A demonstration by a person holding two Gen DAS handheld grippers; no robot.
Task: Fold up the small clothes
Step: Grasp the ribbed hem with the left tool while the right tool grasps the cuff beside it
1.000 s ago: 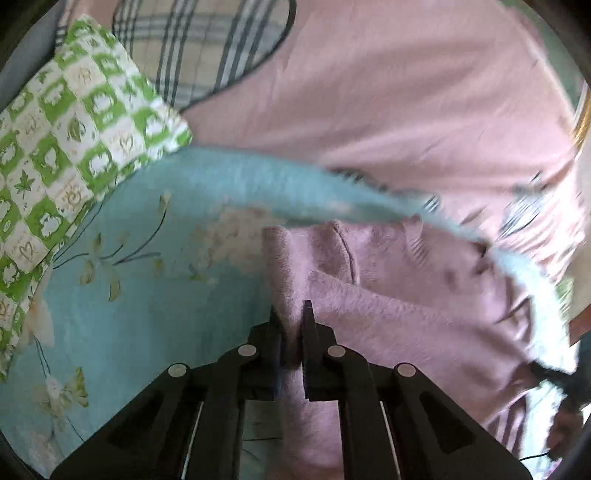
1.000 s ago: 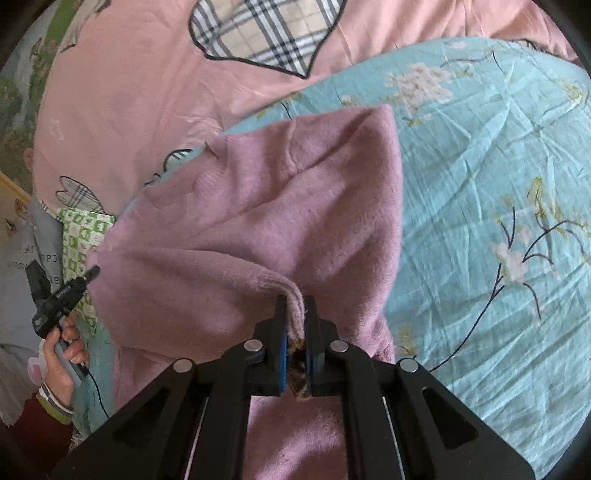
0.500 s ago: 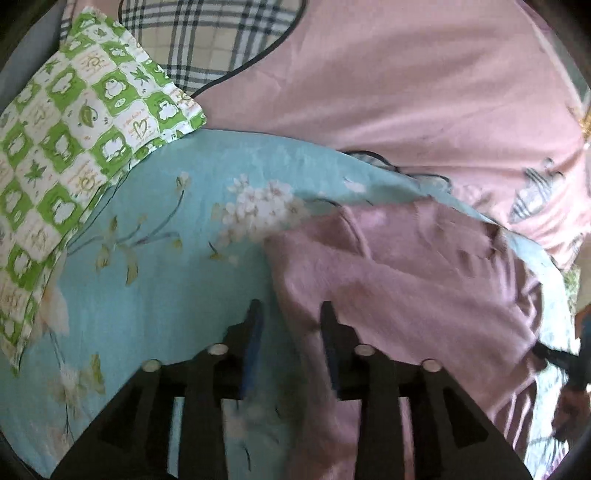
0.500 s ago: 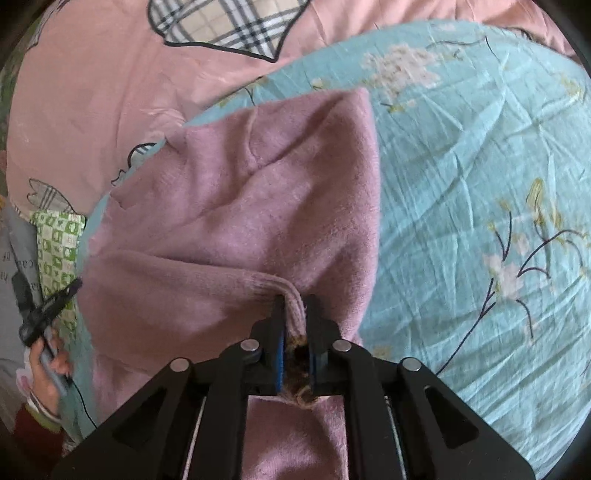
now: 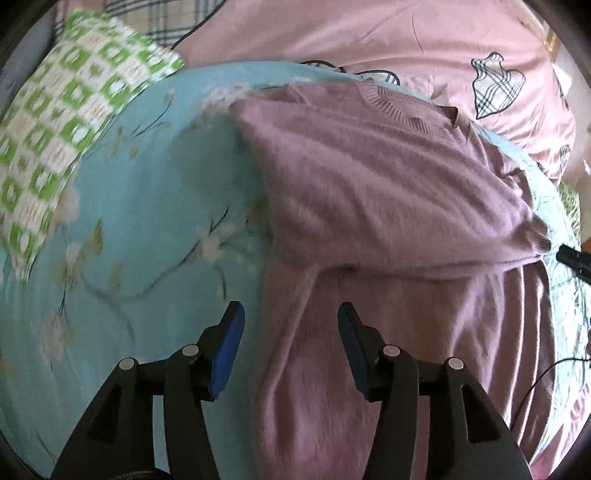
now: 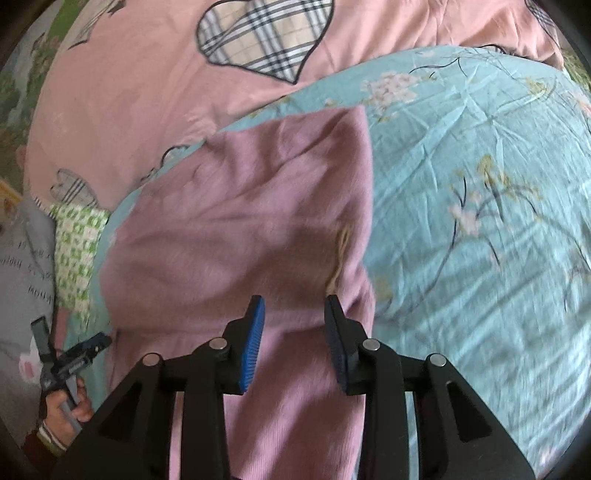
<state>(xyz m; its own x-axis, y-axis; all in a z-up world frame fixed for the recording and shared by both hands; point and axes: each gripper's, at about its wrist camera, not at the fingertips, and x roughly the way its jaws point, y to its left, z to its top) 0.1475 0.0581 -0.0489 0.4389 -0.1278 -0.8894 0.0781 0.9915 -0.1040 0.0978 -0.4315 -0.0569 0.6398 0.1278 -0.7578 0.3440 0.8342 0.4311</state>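
Note:
A mauve knitted sweater (image 5: 388, 192) lies folded over on a light-blue flowered sheet (image 5: 140, 206). Its ribbed collar points away in the left wrist view. My left gripper (image 5: 288, 314) is open and empty, just above the sweater's near left edge. In the right wrist view the sweater (image 6: 251, 221) lies folded with a beige label showing. My right gripper (image 6: 293, 306) is open and empty over the sweater's near edge. The left gripper also shows at the far left of the right wrist view (image 6: 74, 362), held in a hand.
A green-and-white checked pillow (image 5: 62, 140) lies at the left. A pink quilt with plaid heart patches (image 6: 258, 33) lies beyond the sheet. A dark cable (image 5: 535, 384) runs at the right edge.
Both grippers were shut on the sweater's edge and have let it go. The left opened first, then the right. The folded part now lies flat on the sweater.

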